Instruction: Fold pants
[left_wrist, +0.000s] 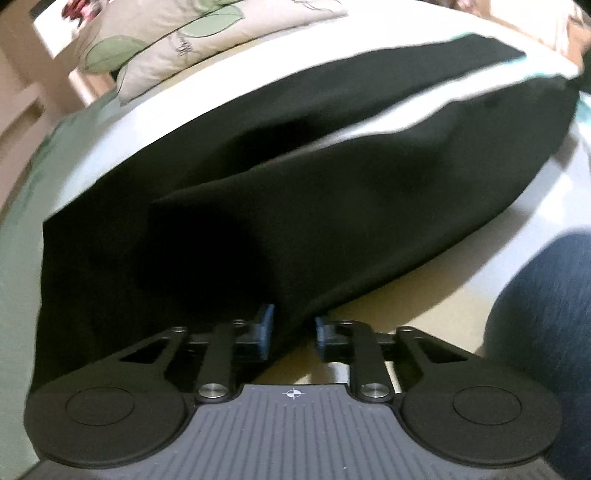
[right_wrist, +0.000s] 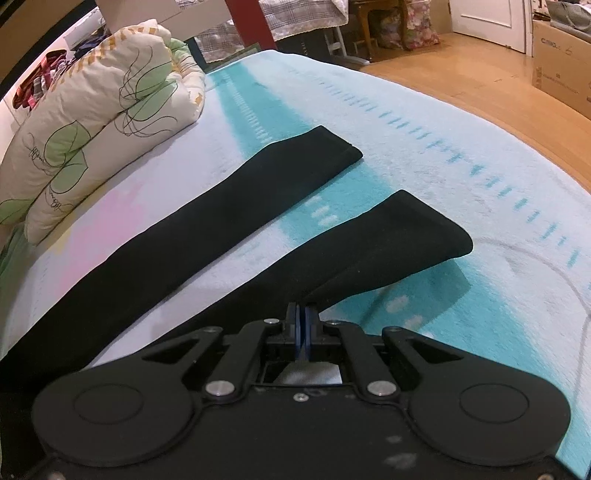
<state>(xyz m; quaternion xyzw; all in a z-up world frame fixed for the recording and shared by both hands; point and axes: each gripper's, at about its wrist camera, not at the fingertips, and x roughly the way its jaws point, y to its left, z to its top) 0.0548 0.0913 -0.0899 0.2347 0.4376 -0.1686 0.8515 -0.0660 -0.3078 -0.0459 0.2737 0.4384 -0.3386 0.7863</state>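
While the long black fabric pants (right_wrist: 221, 206) lie spread on the fuzzy turquoise-and-white blanket (right_wrist: 443, 155), legs splayed in a V pointing away, there's a fair bit of clutter around. A rolled cream quilt with green leaf print (right_wrist: 92, 122) sits at the blanket's far left, close to the farther leg but not touching it. Beyond the blanket edge there's wooden floor (right_wrist: 461, 62), a brown cardboard box (right_wrist: 561, 62) and a white door (right_wrist: 487, 18).

The right gripper (right_wrist: 303, 319) has its blue pads pressed tight together, pinching the near leg's edge; that leg's cuff looks raised off the blanket, shadow underneath. The left gripper (left_wrist: 293, 325) has its pads a little apart with black cloth between them, and I can't see them squeezing it.

The left view is blurry and blown out, so the blanket just reads white there. A blue denim knee (left_wrist: 546, 314) cuts in on its right. The waistband isn't clearly visible anywhere.
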